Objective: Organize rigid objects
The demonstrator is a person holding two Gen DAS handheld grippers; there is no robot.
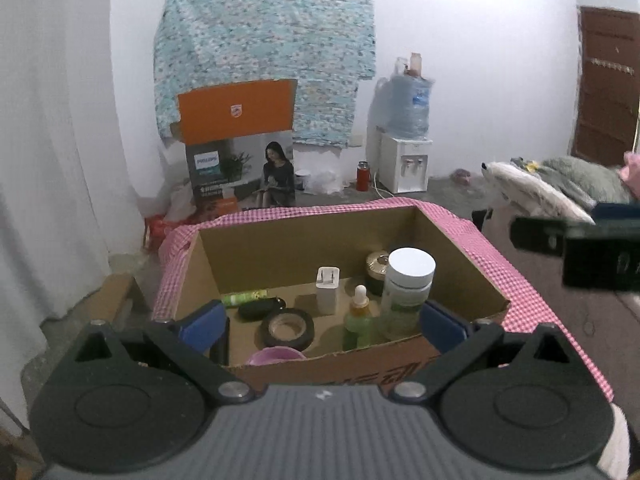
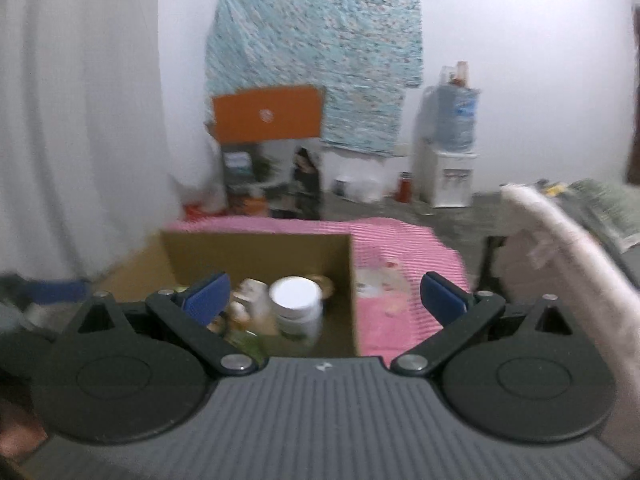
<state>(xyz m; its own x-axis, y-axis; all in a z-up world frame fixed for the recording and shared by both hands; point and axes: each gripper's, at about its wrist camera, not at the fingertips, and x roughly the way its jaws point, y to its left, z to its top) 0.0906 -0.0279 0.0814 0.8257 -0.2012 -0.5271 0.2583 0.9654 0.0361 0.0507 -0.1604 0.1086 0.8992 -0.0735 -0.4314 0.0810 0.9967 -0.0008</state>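
Ahead, cardboard box (image 1: 280, 248) beyond open left gripper (image 1: 323, 322)

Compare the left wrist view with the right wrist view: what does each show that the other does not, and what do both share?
Only the left wrist view shows the roll of black tape, the white charger, the green tube and the dropper bottle clearly inside the cardboard box, plus the right gripper's black body at the frame edge. Only the right wrist view shows the pink cloth spread beside the box, with something pale and blurred lying on it. Both show the white-lidded jar, the box, the water dispenser and open, empty jaws on the left gripper and right gripper.
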